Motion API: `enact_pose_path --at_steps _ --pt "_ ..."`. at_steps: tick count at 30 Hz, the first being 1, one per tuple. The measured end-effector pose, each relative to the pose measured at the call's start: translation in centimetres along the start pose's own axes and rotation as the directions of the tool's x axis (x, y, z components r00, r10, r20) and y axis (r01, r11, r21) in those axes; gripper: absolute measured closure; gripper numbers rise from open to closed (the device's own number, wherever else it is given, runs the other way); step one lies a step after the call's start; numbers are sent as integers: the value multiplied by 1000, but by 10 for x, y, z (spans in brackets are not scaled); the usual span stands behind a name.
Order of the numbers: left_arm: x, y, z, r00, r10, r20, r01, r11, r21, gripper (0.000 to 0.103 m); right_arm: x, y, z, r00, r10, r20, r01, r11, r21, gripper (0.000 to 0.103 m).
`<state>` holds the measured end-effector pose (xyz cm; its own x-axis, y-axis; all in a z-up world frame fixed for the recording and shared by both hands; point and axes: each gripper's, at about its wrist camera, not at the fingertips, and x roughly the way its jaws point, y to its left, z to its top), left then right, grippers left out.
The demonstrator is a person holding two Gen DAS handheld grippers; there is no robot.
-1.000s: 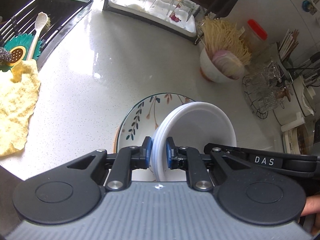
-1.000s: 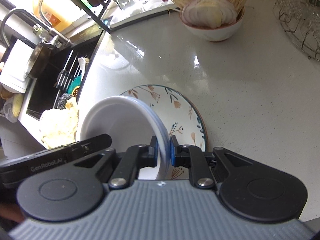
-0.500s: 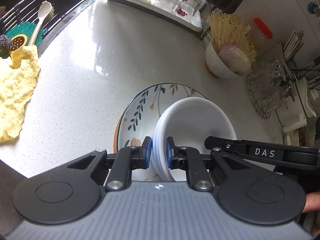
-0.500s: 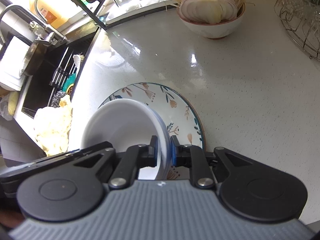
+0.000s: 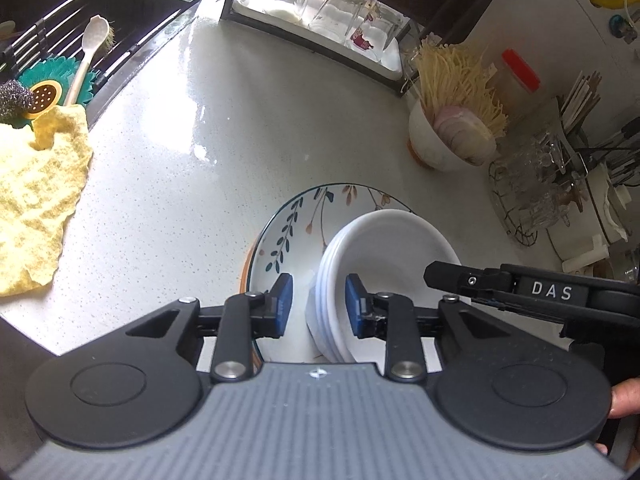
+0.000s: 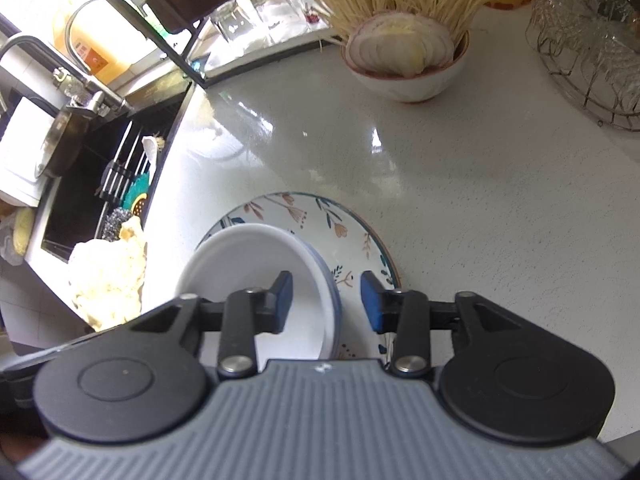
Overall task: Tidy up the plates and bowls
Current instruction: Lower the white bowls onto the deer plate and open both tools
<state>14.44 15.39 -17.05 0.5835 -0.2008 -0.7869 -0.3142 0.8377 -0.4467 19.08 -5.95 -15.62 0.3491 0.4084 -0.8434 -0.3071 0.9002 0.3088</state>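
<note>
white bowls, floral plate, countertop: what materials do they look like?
White bowls: matte white, thin stacked rims, so plastic or melamine likely; ceramic not excluded. Floral plate: glazed ceramic by its glossy printed face and coloured rim. Countertop: polished speckled stone or quartz, with sharp window glare.

The right gripper (image 6: 326, 300) has just opened its jaws; the white bowls' (image 6: 248, 264) rim stands between them, seemingly untouched, on the floral plate (image 6: 352, 236).

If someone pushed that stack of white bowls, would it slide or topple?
The stack of white bowls would probably slide: it sits on a glossy floral plate. The nested rims look uneven, so it might tip. It looks breakable.
</note>
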Motion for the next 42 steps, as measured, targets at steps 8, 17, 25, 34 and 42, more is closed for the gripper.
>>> enact_pose_path --at_steps 8,17,25,34,42 --pt "-23 -5 5 1000 6 29 -9 996 90 70 -21 9 0 997 -2 77 2 1000 -7 61" --pt "-55 -14 9 997 -15 71 -1 978 209 70 -55 23 -5 983 -8 186 4 1000 20 61" --pt "-90 -34 5 991 -29 133 -11 958 286 70 -97 32 -11 954 -1 300 0 1000 4 61" --pt "-124 -58 -18 976 -28 216 -35 959 281 70 -140 31 -26 927 37 373 -17 998 -56 61" --pt "-160 -80 -53 964 -13 266 -75 945 320 70 -175 26 -58 903 65 424 -38 997 -72 61"
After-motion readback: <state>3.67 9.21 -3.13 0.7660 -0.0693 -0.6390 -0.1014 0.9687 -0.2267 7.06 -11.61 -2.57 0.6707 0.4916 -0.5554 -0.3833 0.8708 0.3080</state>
